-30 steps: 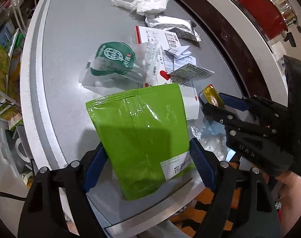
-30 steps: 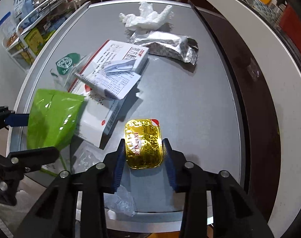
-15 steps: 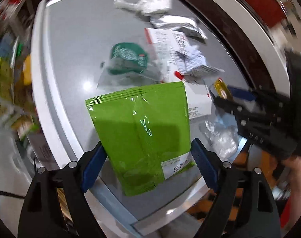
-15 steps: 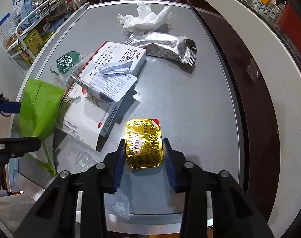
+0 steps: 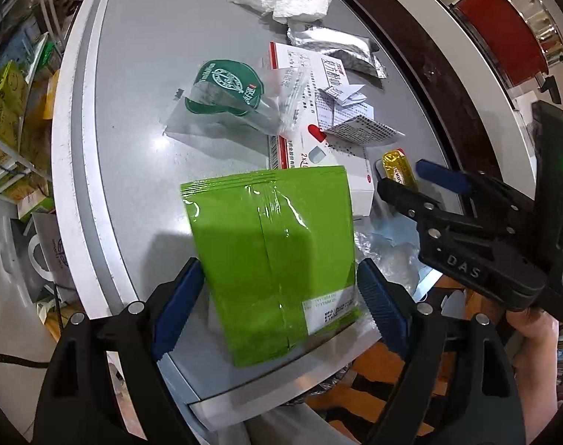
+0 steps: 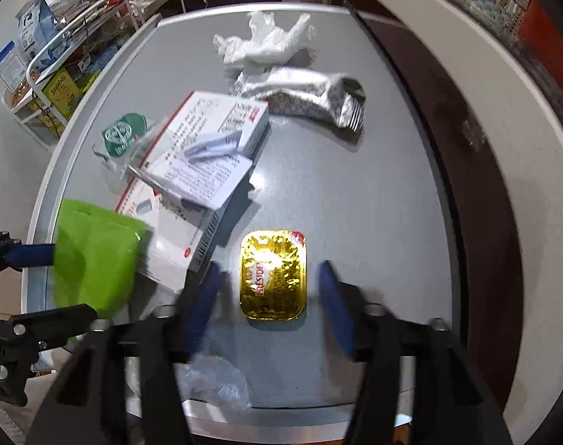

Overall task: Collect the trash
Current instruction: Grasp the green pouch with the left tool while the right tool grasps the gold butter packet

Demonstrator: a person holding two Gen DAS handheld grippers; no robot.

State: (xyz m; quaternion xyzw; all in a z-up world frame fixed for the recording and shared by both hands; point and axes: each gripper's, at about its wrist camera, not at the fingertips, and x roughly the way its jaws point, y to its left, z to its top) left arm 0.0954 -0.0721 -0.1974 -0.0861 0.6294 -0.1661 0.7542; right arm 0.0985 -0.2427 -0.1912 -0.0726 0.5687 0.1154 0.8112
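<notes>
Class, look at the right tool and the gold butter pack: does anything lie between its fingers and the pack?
Nothing visible does. The gold butter pack lies on bare grey table between the right tool's opening fingers, clear gaps either side.

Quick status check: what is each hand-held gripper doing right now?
Left hand-held gripper: closed on the green pouch.
Right hand-held gripper: jaws opening, pads clear of the gold foil pack between them.

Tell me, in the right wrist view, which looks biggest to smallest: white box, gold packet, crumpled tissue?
1. White box.
2 and 3. Tissue and gold packet look alike; the packet sits nearer the camera, so unsure.
</notes>
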